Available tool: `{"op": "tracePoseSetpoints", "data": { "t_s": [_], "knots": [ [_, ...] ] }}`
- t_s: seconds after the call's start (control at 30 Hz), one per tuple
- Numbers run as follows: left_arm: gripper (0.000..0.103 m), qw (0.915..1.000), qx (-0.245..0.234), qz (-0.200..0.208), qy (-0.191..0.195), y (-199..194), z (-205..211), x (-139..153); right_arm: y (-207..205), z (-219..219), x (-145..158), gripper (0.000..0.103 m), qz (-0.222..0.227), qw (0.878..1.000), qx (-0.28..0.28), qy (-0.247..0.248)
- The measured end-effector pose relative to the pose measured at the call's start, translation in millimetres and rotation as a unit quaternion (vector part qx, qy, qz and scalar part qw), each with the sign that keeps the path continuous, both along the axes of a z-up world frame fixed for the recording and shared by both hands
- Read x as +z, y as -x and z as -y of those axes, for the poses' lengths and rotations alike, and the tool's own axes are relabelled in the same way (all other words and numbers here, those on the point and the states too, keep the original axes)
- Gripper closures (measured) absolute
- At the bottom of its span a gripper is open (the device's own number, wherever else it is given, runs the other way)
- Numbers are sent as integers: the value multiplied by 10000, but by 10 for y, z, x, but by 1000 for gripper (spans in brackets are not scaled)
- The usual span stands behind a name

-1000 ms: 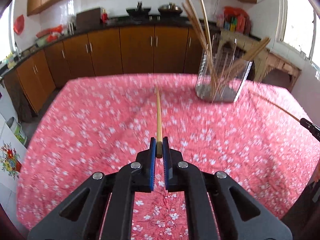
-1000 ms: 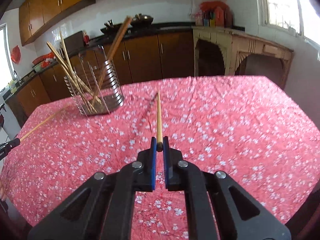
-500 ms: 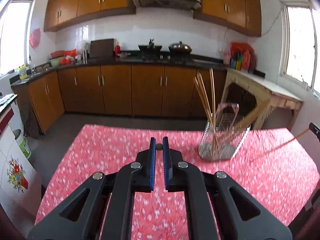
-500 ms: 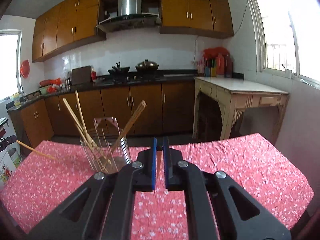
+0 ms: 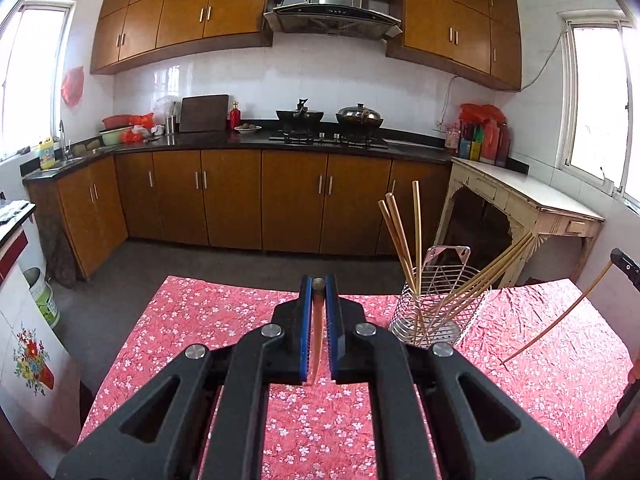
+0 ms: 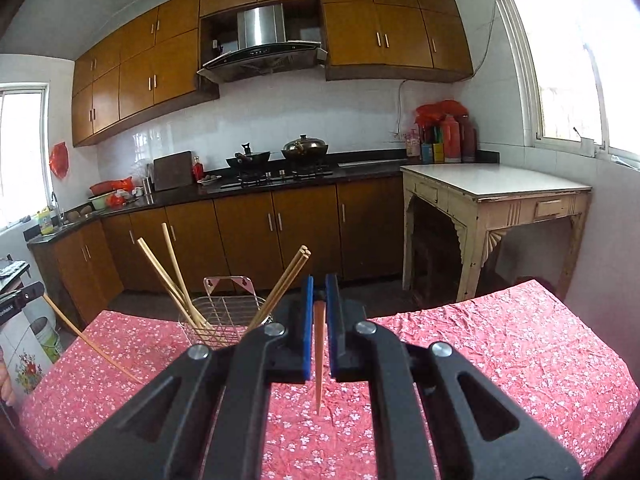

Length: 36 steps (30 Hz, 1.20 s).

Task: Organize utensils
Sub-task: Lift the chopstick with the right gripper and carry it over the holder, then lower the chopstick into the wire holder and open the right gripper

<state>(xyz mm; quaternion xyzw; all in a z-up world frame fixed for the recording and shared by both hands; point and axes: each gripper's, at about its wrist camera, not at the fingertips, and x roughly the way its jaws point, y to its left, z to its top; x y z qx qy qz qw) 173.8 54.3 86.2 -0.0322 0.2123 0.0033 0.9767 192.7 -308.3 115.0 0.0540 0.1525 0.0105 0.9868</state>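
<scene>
Both raised since a second ago, now looking across the kitchen instead of down at the bench [image 5: 224,320]. Left gripper [image 5: 319,286] jaws clamped on a chopstick [image 5: 317,332] hanging tip-down; right gripper [image 6: 319,280] likewise clamped on its chopstick [image 6: 318,356]. Wire holder [image 5: 436,304] with more chopsticks [image 5: 400,236] at the far side, between the two.

Both grippers are raised above the table, tipped a little downward. The left gripper [image 5: 319,285] has its blue-padded jaws pinched tight on 1 chopstick [image 5: 317,336], whose thin end hangs down between the fingers. The right gripper [image 6: 319,289] is clamped the same way on another chopstick [image 6: 318,356], its tip hanging downward too.
</scene>
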Motion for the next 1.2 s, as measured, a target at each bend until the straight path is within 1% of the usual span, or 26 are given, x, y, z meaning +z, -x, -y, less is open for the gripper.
{"op": "tracePoseSetpoints", "data": {
  "t_s": [0.17, 0.3, 0.43, 0.5, 0.67, 0.83, 1.07, 1.2],
  "knots": [
    [96, 10000, -45, 68, -8, 5, 67, 73, 48, -26, 76, 96, 51, 9999, 93, -26],
    [96, 9998, -133, 145, 8, 8, 141, 187, 87, -60, 198, 96, 109, 9997, 206, -42],
    [96, 9992, -198, 356, -3, 26, 228, 429, 128, -85, 457, 96, 287, 9991, 310, -65],
    [96, 9982, -250, 536, 26, 27, 271, 611, 142, -98, 613, 96, 409, 9984, 375, -109],
    [96, 9946, -379, 931, 267, -43, 425, 968, 89, -222, 989, 96, 722, 9959, 535, -90],
    [96, 9909, -415, 1161, 533, -251, 596, 1185, -128, -436, 1229, 96, 976, 9929, 680, 9],
    [96, 9863, -517, 1382, 735, -620, 853, 1340, -584, -587, 1304, 96, 1047, 9916, 756, -50],
    [96, 9858, -511, 1500, 564, -758, 1022, 1301, -842, -648, 1240, 96, 960, 9926, 748, -64]
  ]
}}
